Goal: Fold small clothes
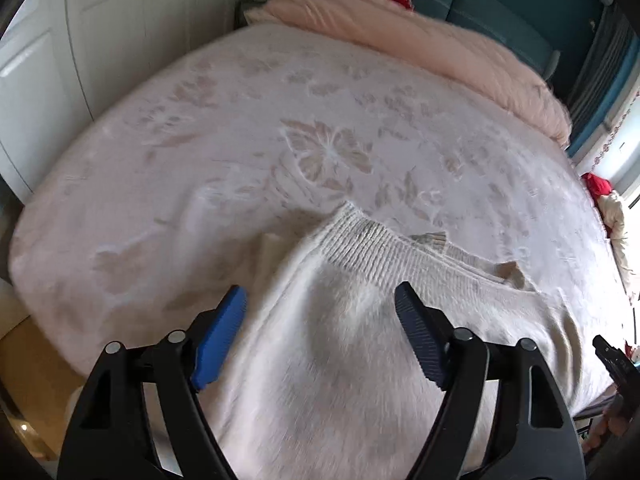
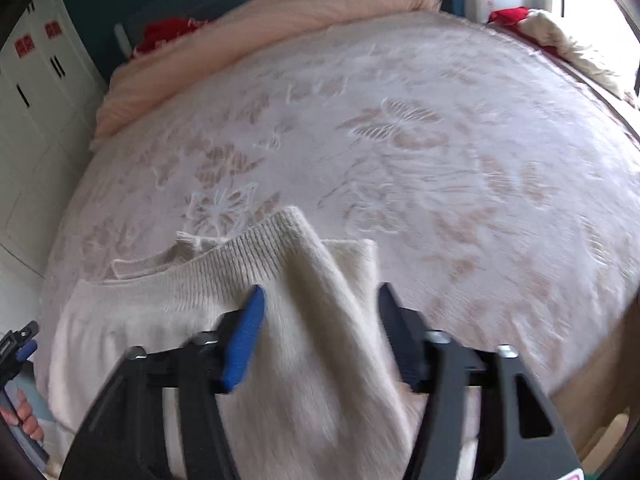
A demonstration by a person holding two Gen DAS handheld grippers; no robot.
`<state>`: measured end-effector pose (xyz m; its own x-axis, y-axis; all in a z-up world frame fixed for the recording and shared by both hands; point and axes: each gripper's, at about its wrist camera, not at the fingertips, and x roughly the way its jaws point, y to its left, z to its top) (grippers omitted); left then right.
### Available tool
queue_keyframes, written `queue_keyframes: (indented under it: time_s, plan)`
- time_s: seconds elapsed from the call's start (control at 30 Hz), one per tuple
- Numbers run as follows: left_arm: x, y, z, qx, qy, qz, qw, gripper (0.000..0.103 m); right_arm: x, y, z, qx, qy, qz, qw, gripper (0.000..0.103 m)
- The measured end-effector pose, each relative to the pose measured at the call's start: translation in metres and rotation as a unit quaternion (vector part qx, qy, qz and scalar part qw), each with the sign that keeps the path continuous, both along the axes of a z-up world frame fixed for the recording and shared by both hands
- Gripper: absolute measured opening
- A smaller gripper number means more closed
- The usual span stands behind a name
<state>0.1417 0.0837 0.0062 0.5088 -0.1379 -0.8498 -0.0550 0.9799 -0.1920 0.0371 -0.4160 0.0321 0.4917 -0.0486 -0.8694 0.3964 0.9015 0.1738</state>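
A cream sweater (image 1: 340,320) is lying on the bed (image 1: 200,140), which is wearing a pale pink cover with beige butterflies (a peach blanket (image 1: 420,40) beyond); the tongs (image 1: 320,312) are showing blue pads.

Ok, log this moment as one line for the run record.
stage: folding underway | sweater: cream knit, on bed | left gripper: open above sweater | right gripper: open above sweater | grasp: none

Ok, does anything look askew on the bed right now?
The cream sweater lies crooked: its ribbed hem is peaked and bunched rather than flat. Both the left gripper and right gripper are open above it.
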Motion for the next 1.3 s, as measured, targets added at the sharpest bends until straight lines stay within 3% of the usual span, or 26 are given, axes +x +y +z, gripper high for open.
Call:
queue_keyframes:
  time_s: [0.03, 0.07, 0.17, 0.2, 0.27, 0.3, 0.4, 0.5, 0.6, 0.8, 0.97, 1.1, 1.23, 1.3]
  plan:
    - [0.011, -0.006, -0.01, 0.008, 0.01, -0.002, 0.9999, 0.058, 0.009, 0.002, -0.006, 0.014, 0.001, 0.006, 1.0, 0.003]
    - [0.018, -0.011, -0.023, 0.018, 0.019, -0.007, 0.9996, 0.057, 0.017, 0.007, -0.01, 0.026, 0.001, 0.008, 1.0, 0.002]
    - [0.023, -0.016, -0.049, 0.057, 0.037, -0.005, 0.9977, 0.057, 0.024, 0.019, -0.016, 0.036, -0.009, 0.018, 0.999, 0.001]
    - [0.025, -0.015, -0.058, 0.067, 0.045, -0.004, 0.9967, 0.059, 0.027, 0.021, -0.024, 0.027, 0.004, 0.019, 0.999, 0.001]
    - [0.021, -0.012, -0.065, 0.077, 0.045, -0.008, 0.996, 0.063, 0.036, 0.019, -0.066, -0.007, 0.078, 0.017, 0.997, 0.0]
    - [0.019, -0.012, -0.067, 0.086, 0.04, -0.011, 0.9954, 0.066, 0.036, 0.017, -0.073, -0.005, 0.078, 0.017, 0.997, 0.0]
    - [0.018, -0.013, -0.064, 0.096, 0.037, -0.018, 0.9945, 0.066, 0.034, 0.017, -0.057, 0.003, 0.065, -0.004, 0.998, 0.0]
    - [0.01, -0.004, -0.053, 0.068, 0.04, -0.004, 0.9969, 0.065, 0.028, 0.039, -0.028, 0.011, 0.035, 0.019, 0.999, 0.007]
    - [-0.011, 0.011, -0.041, 0.032, 0.041, 0.016, 0.9985, 0.065, 0.026, 0.094, -0.006, 0.02, 0.022, 0.096, 0.995, 0.008]
    - [-0.064, 0.037, -0.03, 0.001, 0.043, 0.035, 0.9984, 0.067, 0.051, 0.197, -0.018, 0.026, 0.06, 0.214, 0.975, 0.008]
    - [-0.093, 0.057, -0.032, -0.038, 0.053, 0.053, 0.9964, 0.076, 0.077, 0.231, -0.071, 0.019, 0.125, 0.219, 0.968, 0.005]
    - [-0.1, 0.068, -0.05, -0.06, 0.072, 0.083, 0.9922, 0.084, 0.084, 0.239, -0.076, 0.004, 0.14, 0.217, 0.966, 0.004]
    - [-0.096, 0.071, -0.08, -0.12, 0.113, 0.106, 0.9806, 0.089, 0.085, 0.245, -0.079, -0.012, 0.149, 0.23, 0.962, 0.004]
    - [-0.092, 0.062, -0.081, -0.102, 0.099, 0.103, 0.9845, 0.092, 0.085, 0.246, -0.08, -0.016, 0.149, 0.231, 0.961, 0.004]
